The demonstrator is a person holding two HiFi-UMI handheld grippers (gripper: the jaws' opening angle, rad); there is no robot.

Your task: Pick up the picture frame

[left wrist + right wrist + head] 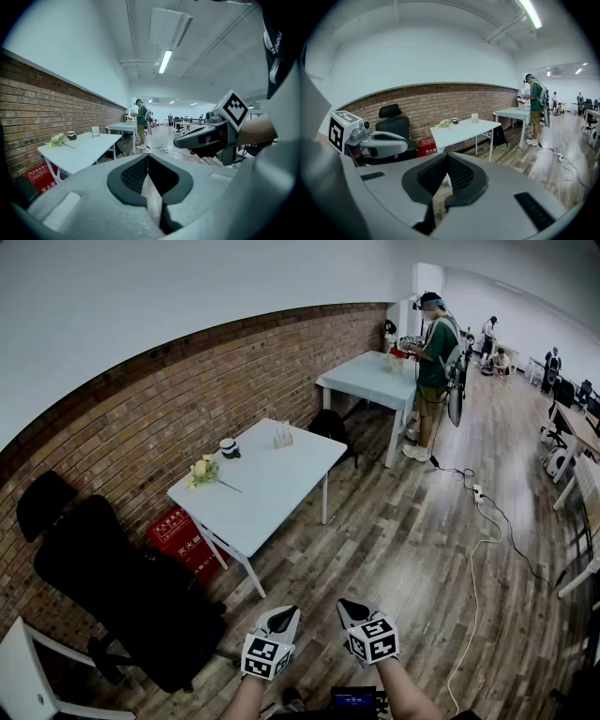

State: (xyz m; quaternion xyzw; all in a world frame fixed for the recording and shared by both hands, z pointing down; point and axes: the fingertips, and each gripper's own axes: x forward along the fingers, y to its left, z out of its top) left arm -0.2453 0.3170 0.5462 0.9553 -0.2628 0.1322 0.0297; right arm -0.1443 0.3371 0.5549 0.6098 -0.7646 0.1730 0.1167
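Looking down from the head: the picture frame (282, 436) stands upright near the far end of the white table (272, 493), well apart from both tongs, which sit low over the wooden floor.
Left tongs (286, 613): pressed together with nothing in them; the frame lies almost straight ahead.
Right tongs (349, 606): pressed together too, and empty; the frame lies ahead and to the left.
Left gripper view: the jaws meet, with only floor past them; the frame (95, 131) is small and far off to the left, beyond the flowers (57, 139) and cup (71, 135).
Right gripper view: the jaws meet; the frame (474, 117) shows above and a little right of them.
Nearer hand: probably the left, by little; neither looks able to reach without walking up.
Frame's facing: too small to tell.
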